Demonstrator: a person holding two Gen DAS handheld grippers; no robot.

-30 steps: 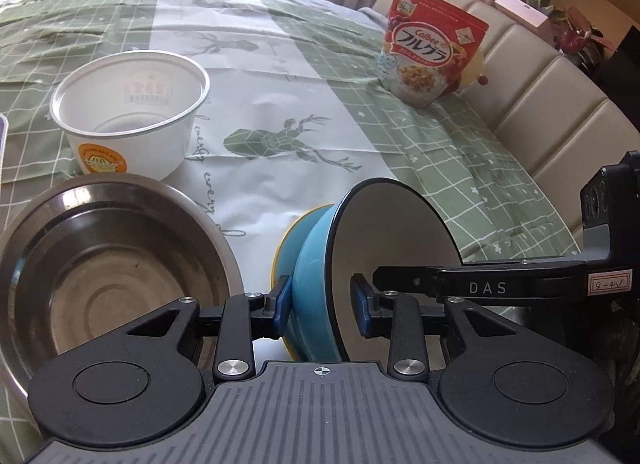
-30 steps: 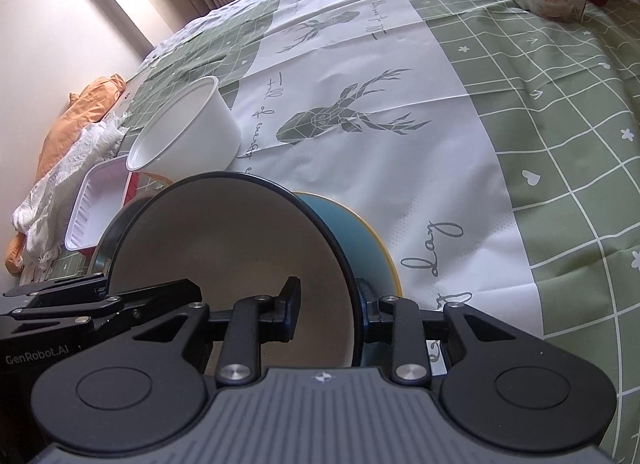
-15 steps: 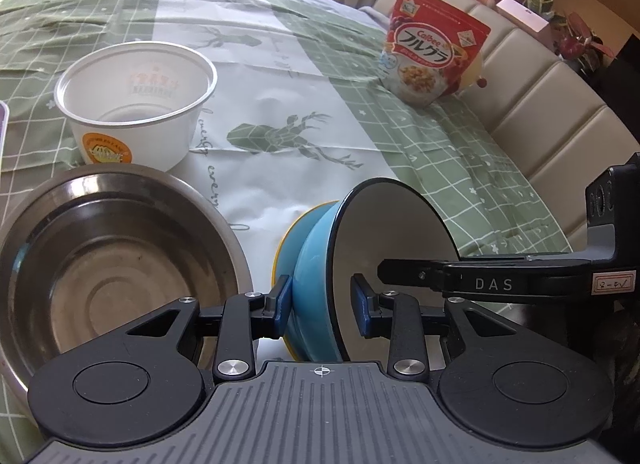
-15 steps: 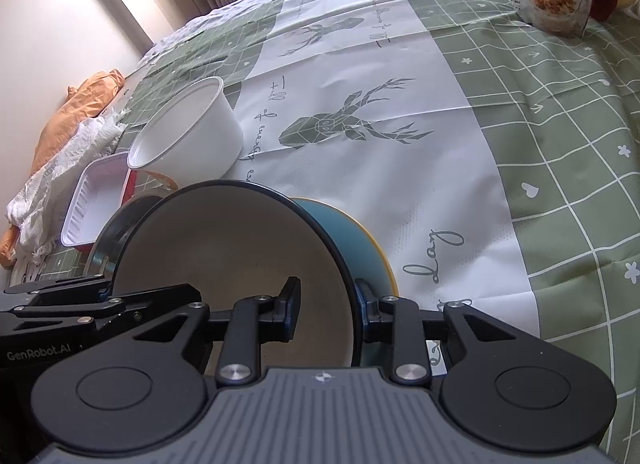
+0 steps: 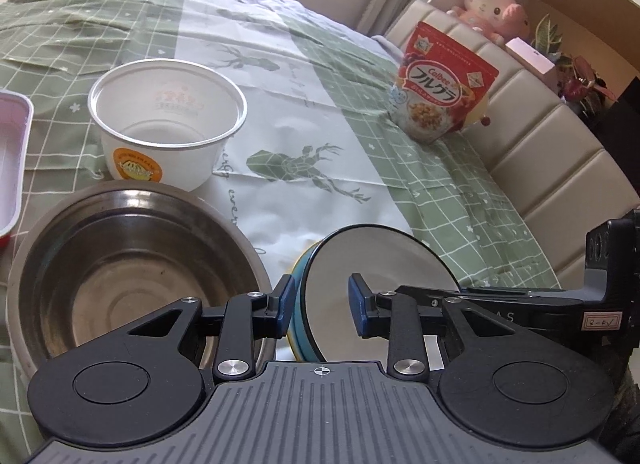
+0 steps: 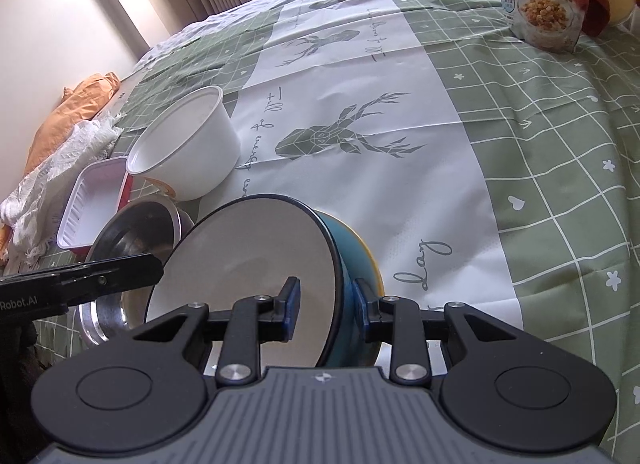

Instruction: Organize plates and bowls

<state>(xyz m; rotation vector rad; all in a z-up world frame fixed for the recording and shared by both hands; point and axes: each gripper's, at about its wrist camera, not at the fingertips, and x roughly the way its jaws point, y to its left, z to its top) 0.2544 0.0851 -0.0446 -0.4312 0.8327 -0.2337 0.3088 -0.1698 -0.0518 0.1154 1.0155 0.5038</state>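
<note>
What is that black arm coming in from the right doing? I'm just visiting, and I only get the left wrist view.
Observer: That's the right gripper. Its own camera shows it shut on the blue bowl, one pad inside the wall and one outside.
Operator: And the pale box cut off at my left edge?
Observer: It's a tray, ribbed white inside and red outside, lying next to the steel bowl.
Operator: Is there anything beyond the tray?
Observer: Yes, a white knitted cloth and an orange cloth bunched by the wall.
</note>
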